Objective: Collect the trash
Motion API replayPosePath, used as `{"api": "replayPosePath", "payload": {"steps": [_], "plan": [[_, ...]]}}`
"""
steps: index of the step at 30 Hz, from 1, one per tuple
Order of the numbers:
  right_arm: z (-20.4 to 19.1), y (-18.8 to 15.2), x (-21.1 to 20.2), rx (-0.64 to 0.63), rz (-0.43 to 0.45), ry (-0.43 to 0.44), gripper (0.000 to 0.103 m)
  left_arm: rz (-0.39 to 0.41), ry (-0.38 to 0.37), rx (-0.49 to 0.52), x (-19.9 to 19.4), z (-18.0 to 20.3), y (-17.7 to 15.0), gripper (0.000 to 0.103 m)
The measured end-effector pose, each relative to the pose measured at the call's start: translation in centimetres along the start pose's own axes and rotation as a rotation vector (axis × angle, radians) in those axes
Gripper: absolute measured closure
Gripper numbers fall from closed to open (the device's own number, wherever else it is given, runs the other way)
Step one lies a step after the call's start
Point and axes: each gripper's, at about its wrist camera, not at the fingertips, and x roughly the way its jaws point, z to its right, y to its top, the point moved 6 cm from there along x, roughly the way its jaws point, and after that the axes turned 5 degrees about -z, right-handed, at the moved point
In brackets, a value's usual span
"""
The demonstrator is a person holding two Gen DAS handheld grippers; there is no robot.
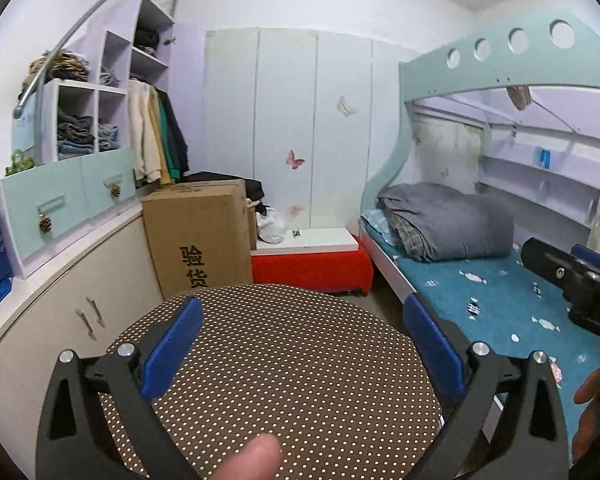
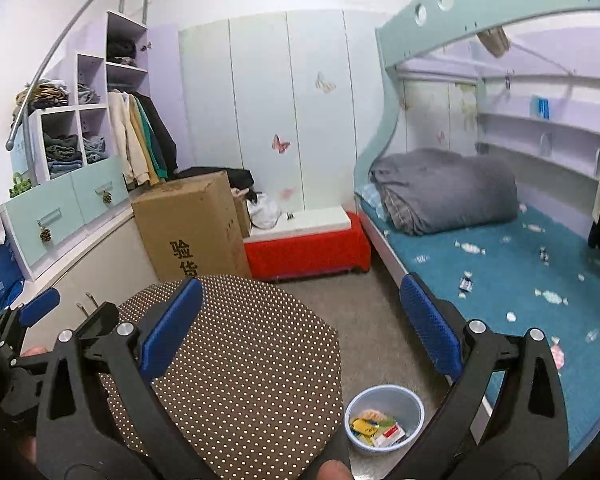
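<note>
A small light-blue trash bin (image 2: 384, 420) stands on the grey floor between a brown polka-dot stool (image 2: 240, 376) and the bed. It holds yellow, green and white-red wrappers (image 2: 376, 432). My right gripper (image 2: 300, 328) is open and empty, held above the stool and the floor. My left gripper (image 1: 304, 348) is open and empty above the stool (image 1: 284, 376). The right gripper's black body shows at the right edge of the left wrist view (image 1: 572, 280). A small crumpled wrapper (image 2: 466, 282) lies on the blue bed sheet (image 2: 500, 272); it also shows in the left wrist view (image 1: 474, 306).
A cardboard box (image 2: 188, 228) stands behind the stool beside a red bench (image 2: 308, 248). A folded grey duvet (image 2: 444, 188) lies on the bunk bed. Shelves with clothes and a cabinet (image 2: 72, 216) run along the left. A white bag (image 2: 264, 210) sits by the wardrobe.
</note>
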Motion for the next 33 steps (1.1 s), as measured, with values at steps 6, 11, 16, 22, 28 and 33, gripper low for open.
{"api": "replayPosePath", "payload": {"steps": [6,11,16,22,28,33], "plan": [[-1.2,0.4,-1.7,-0.045,0.047,-0.003,0.006,0.045,0.002,-0.031,-2.8,-0.5,0.3,0.005],[-1.7,0.3,-2.7,-0.055,0.068,-0.006,0.006,0.077,0.016,-0.023,-4.6,-0.3,0.5,0.005],[-2.0,0.3,-3.3,-0.061,0.08,-0.01,0.006,0.092,0.026,-0.029,-5.5,-0.3,0.4,0.005],[-1.9,0.3,-3.3,-0.063,0.079,-0.012,0.006,0.099,0.03,-0.029,-5.9,-0.6,0.4,0.005],[-1.9,0.3,-3.3,-0.066,0.074,-0.011,0.006,0.097,0.028,-0.038,-5.9,-1.1,0.4,0.005],[-2.0,0.3,-3.2,-0.067,0.071,-0.012,0.006,0.097,0.025,-0.04,-5.8,-1.4,0.5,0.005]]}}
